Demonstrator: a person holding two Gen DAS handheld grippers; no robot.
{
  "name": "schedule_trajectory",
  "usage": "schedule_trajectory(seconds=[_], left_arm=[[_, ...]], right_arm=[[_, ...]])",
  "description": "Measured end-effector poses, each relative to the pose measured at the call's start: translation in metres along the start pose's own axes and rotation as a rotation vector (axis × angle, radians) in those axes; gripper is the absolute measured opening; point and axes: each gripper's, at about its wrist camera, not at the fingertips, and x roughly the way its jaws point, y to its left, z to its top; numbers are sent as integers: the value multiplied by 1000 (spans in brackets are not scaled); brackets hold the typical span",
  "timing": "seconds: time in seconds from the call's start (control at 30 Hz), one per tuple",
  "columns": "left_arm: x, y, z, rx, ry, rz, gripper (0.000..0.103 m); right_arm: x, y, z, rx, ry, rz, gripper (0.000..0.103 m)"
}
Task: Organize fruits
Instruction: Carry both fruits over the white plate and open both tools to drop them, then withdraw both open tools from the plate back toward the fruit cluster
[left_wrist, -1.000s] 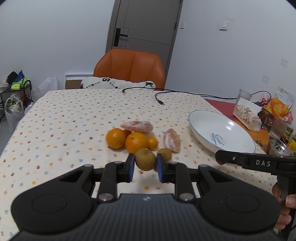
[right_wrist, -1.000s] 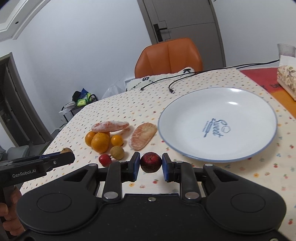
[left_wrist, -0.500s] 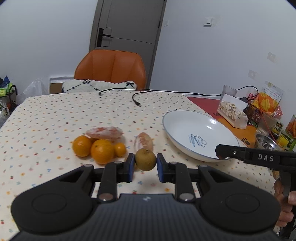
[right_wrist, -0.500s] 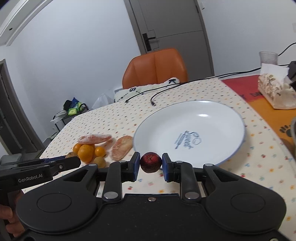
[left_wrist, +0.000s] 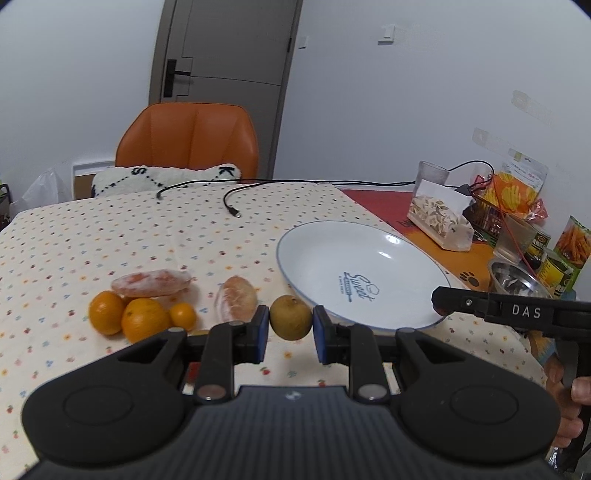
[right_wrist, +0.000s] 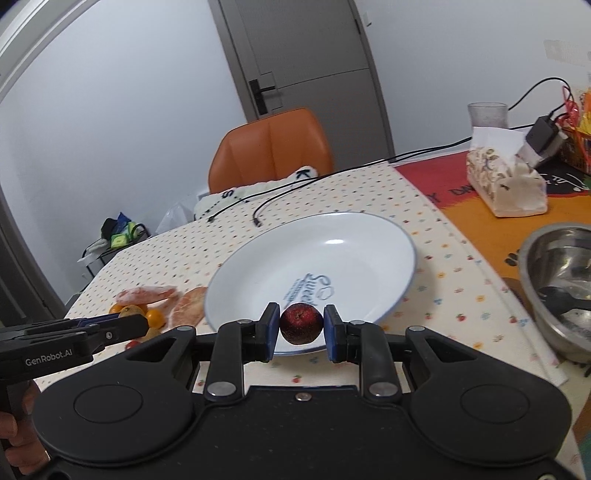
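Fruit: brown one (left_wrist: 290, 322) clamped between left fingers (left_wrist: 260, 334); red one (right_wrist: 301, 323) clamped between right fingers (right_wrist: 270, 331).

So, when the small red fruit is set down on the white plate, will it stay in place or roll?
The red fruit looks round and smooth, so it will probably roll a little. The white plate dips toward its middle, so it should settle there. Pinched only at its sides by the right gripper, it could slip.
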Motion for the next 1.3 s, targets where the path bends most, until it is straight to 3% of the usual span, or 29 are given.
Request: schedule_trajectory(seconds=[0.6, 1.0, 1.3], left_arm=[[30, -30, 14, 51, 12, -48, 24], [49, -41, 19, 65, 34, -65, 24], [50, -46, 23, 80, 0, -51, 27]], right_arm=[[13, -16, 5, 11, -9, -8, 25], [6, -23, 1, 21, -3, -4, 35], [-2, -26, -4, 39, -12, -16, 36]])
